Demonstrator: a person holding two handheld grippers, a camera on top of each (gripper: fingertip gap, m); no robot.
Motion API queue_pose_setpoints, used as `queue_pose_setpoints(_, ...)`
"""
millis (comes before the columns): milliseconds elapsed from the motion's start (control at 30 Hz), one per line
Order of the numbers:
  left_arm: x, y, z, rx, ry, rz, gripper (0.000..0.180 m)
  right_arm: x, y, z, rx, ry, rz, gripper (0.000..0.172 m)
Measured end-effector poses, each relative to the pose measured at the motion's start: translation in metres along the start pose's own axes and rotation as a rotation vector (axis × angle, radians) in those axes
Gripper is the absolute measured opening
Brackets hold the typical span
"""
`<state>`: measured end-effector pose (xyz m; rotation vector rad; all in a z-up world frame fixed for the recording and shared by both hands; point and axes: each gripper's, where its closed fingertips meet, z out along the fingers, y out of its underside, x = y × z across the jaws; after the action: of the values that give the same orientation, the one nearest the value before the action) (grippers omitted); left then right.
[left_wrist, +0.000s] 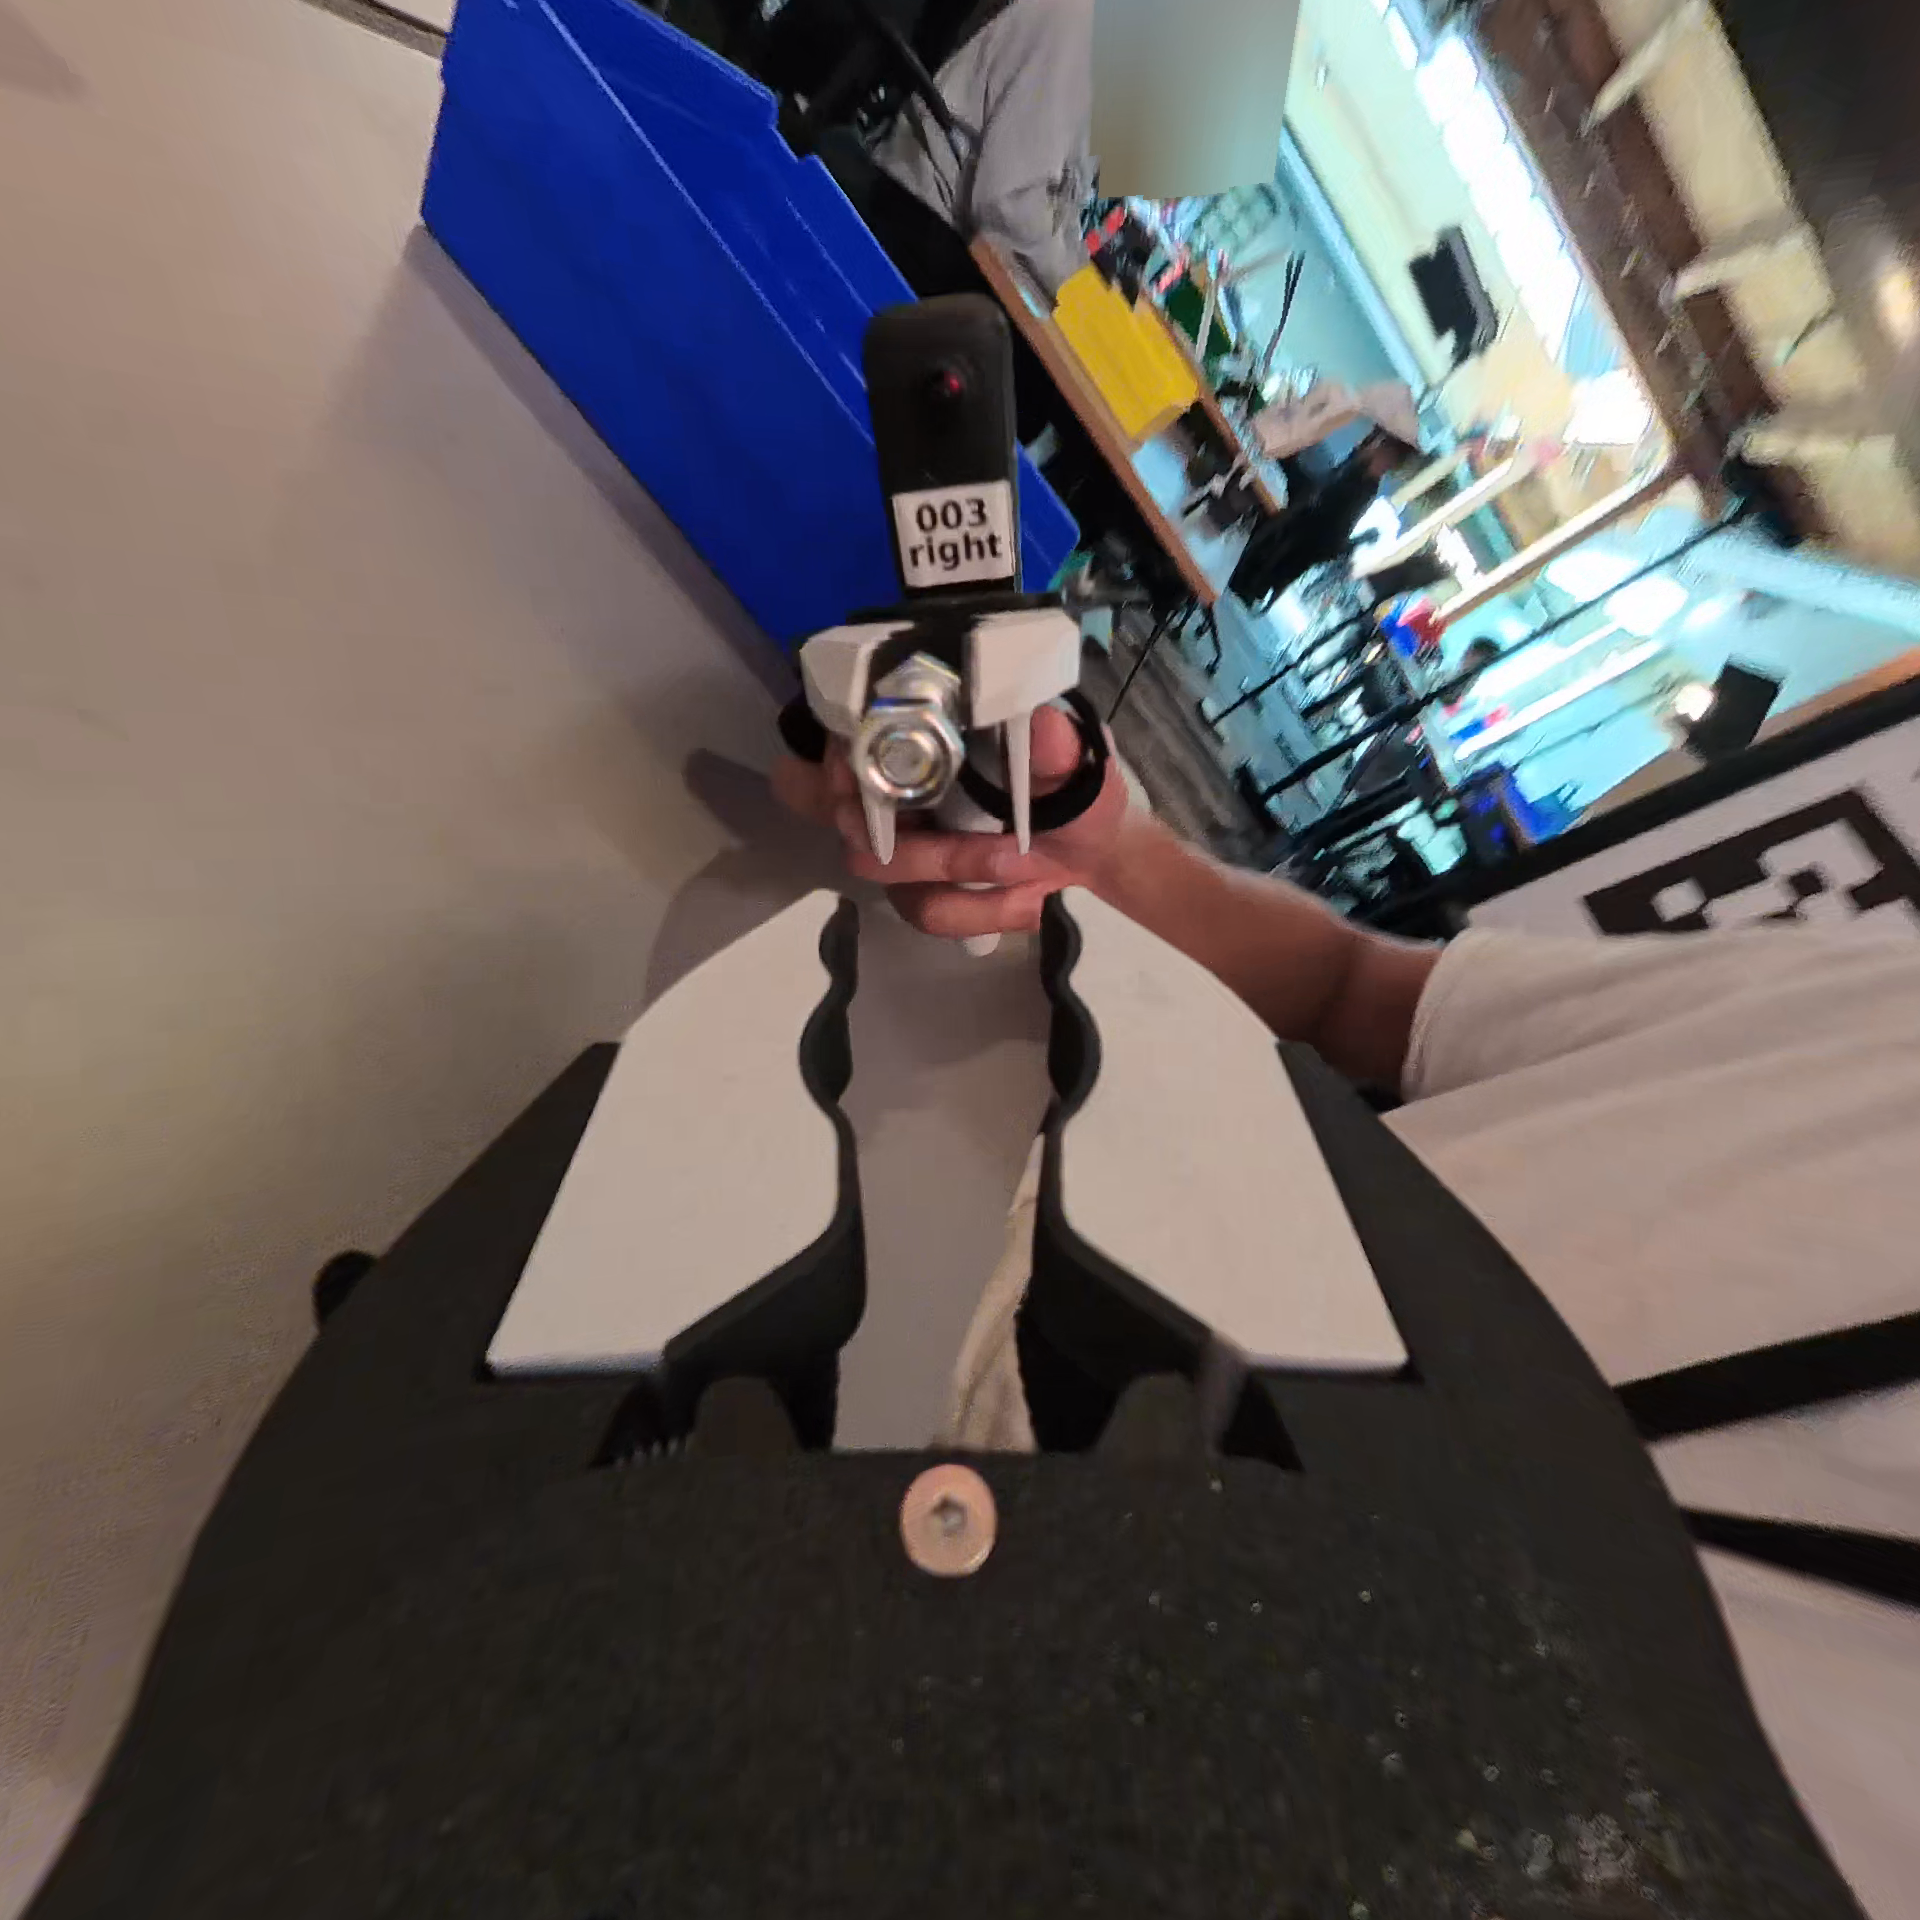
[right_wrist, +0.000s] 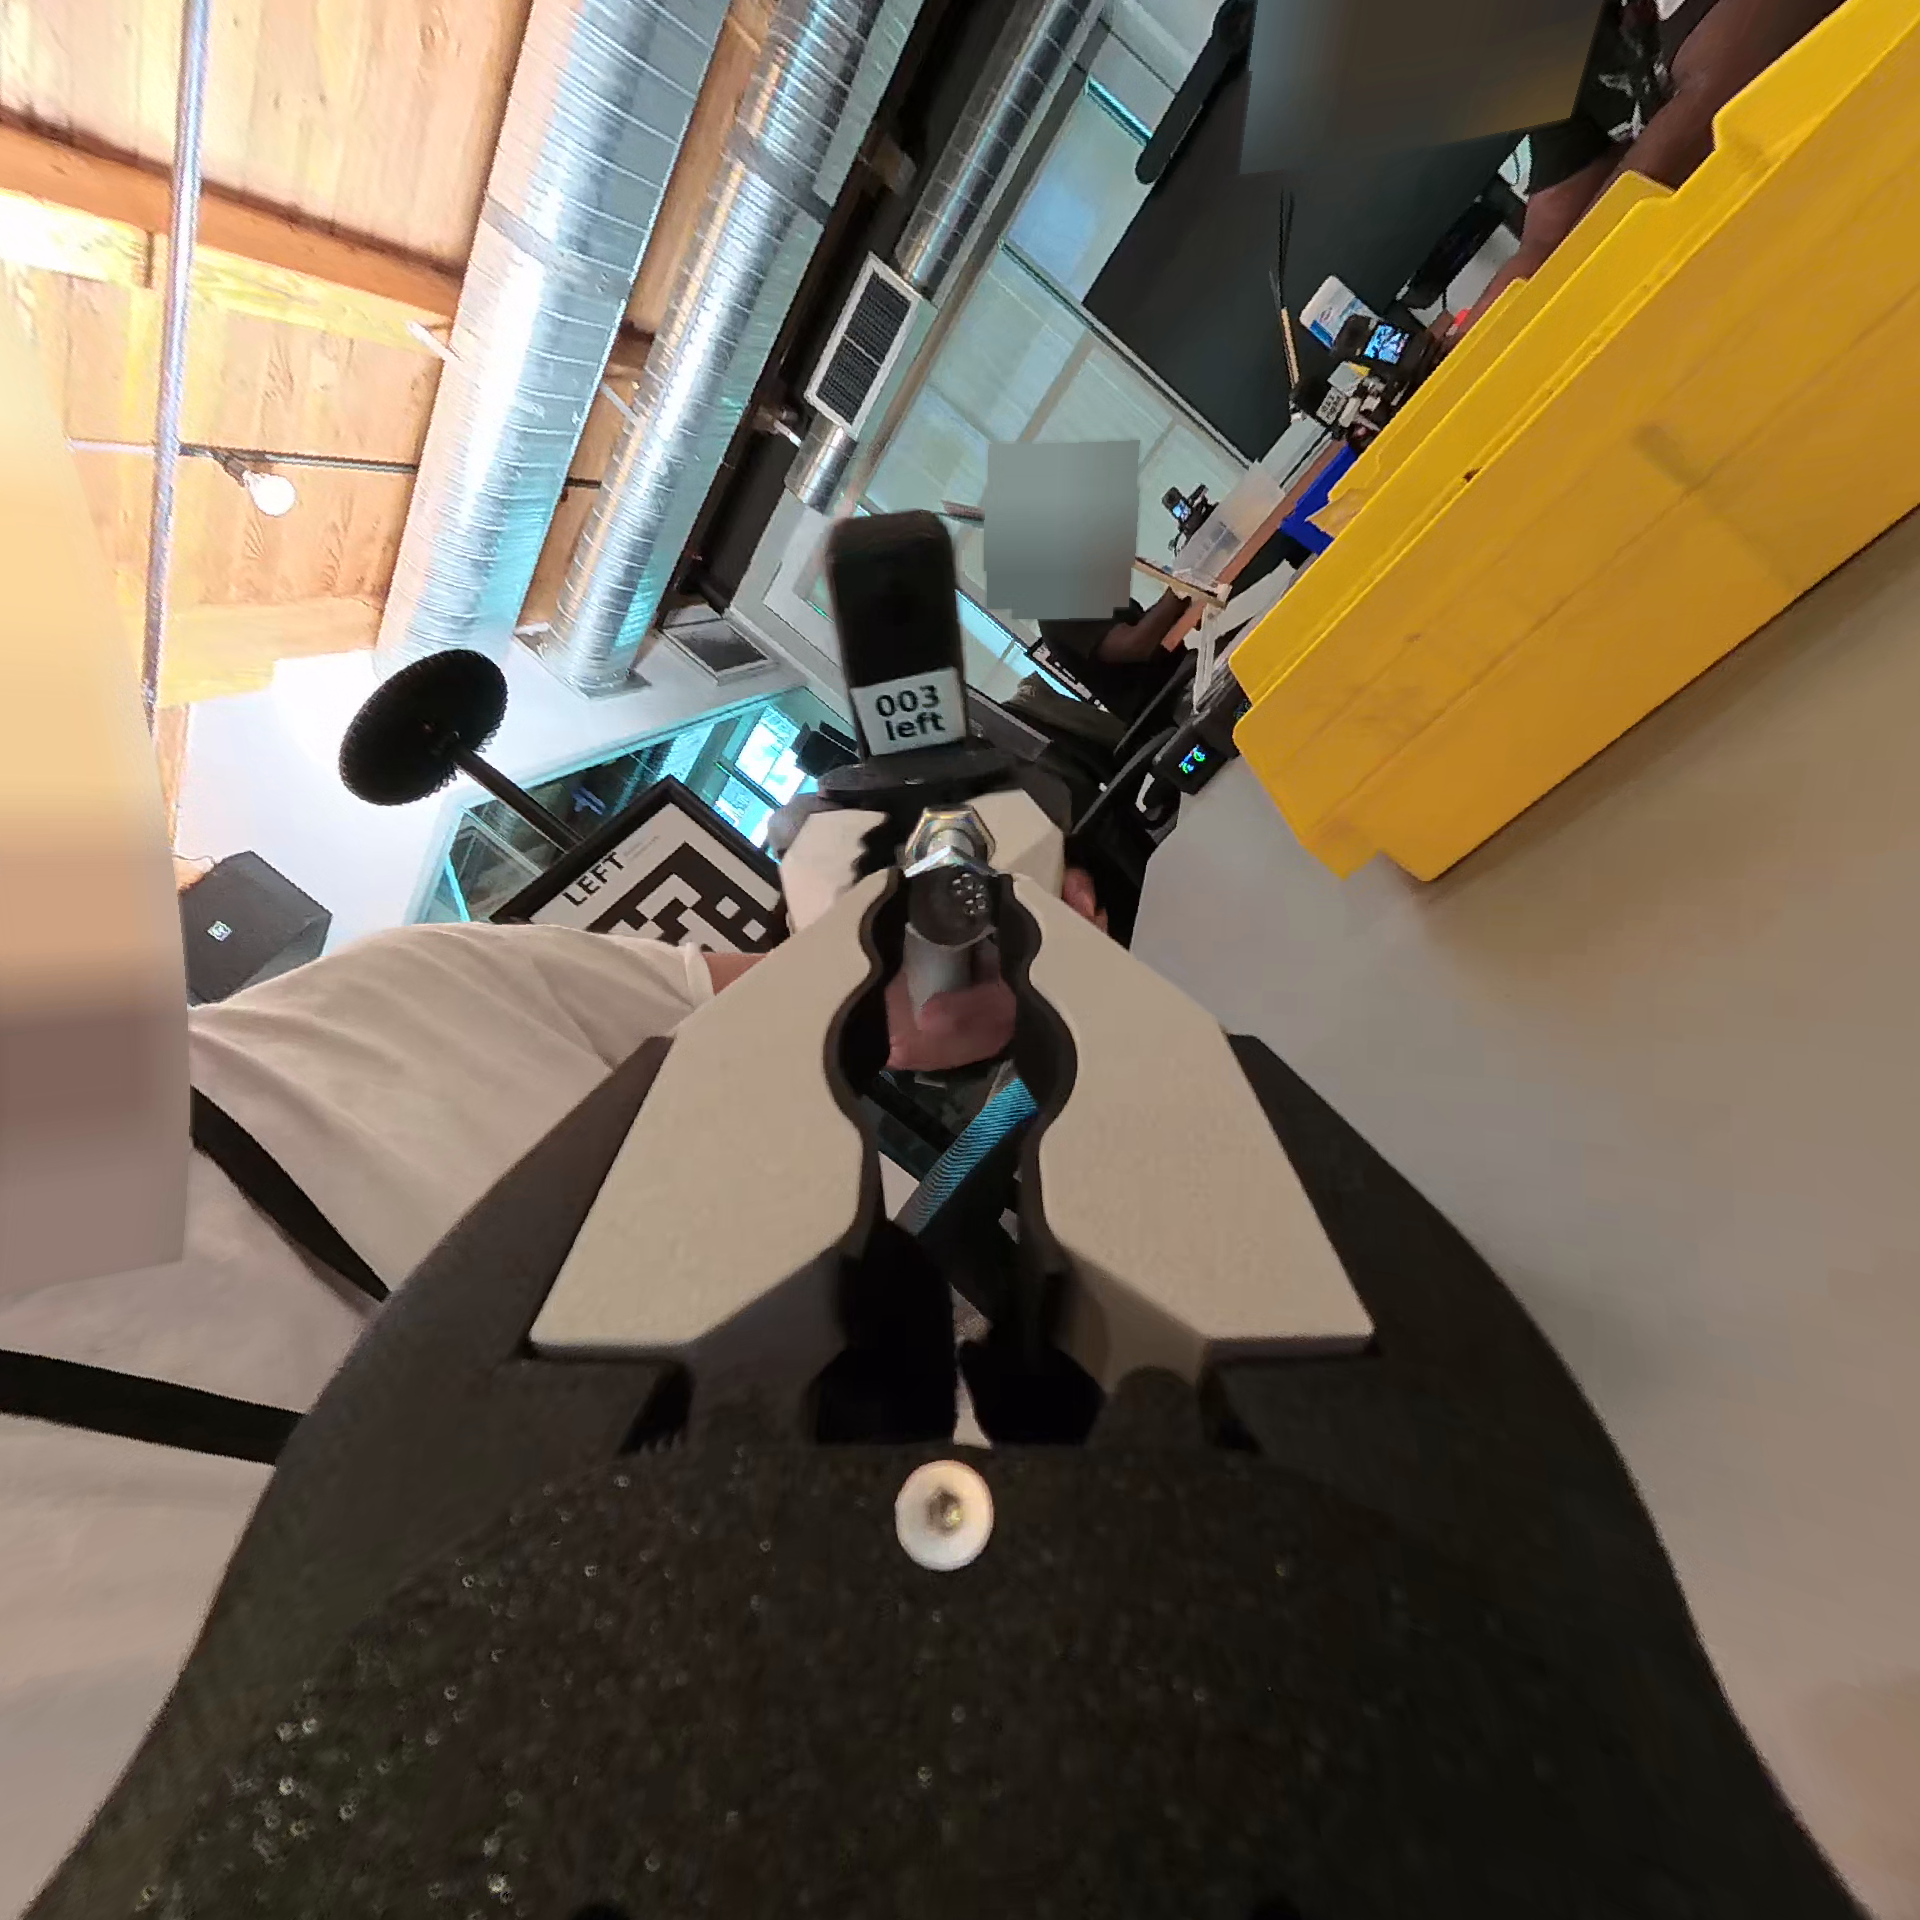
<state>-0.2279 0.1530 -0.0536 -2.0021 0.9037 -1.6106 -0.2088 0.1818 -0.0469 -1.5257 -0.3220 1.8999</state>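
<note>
Left gripper (left_wrist: 948, 914): fingers apart, gripping nothing.
Right gripper (right_wrist: 951, 904): clamped on a silver bolt (left_wrist: 902, 756) with nuts, pointed at the left gripper.
Beyond: blue bin (left_wrist: 665, 312), yellow bin (right_wrist: 1558, 582) on the table (left_wrist: 208, 623).

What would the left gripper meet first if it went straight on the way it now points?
Probably the silver bolt held in the right gripper, facing the open left gripper; depth is unclear.

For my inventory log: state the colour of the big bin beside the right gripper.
Yellow bin, clearest in the right wrist view.
</note>
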Motion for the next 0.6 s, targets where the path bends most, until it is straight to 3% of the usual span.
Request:
queue_pose_setpoints(133, -0.001, -0.013, 0.0, 0.077, 0.115, -0.253, 0.033, 0.003, 0.004, 0.001, -0.02, 0.022, -0.012, 0.017)
queue_pose_setpoints(233, -0.008, -0.019, -0.001, 0.072, 0.139, -0.329, 0.033, 0.003, 0.008, 0.003, -0.047, 0.04, -0.043, 0.017)
queue_pose_setpoints(333, -0.007, -0.018, 0.002, 0.041, 0.152, -0.334, 0.033, 0.005, 0.009, 0.004, -0.057, 0.066, -0.076, 0.017)
queue_pose_setpoints(400, -0.01, -0.017, 0.004, 0.02, 0.12, -0.321, 0.017, 0.004, 0.008, 0.004, -0.049, 0.058, -0.068, 0.017)
queue_pose_setpoints(500, -0.012, -0.018, 0.005, 0.0, 0.106, -0.285, 0.017, 0.005, 0.008, 0.003, -0.045, 0.062, -0.061, 0.017)
queue_pose_setpoints(600, -0.01, -0.02, 0.007, -0.023, 0.093, -0.086, 0.017, 0.003, 0.004, 0.002, -0.026, 0.036, -0.037, 0.017)
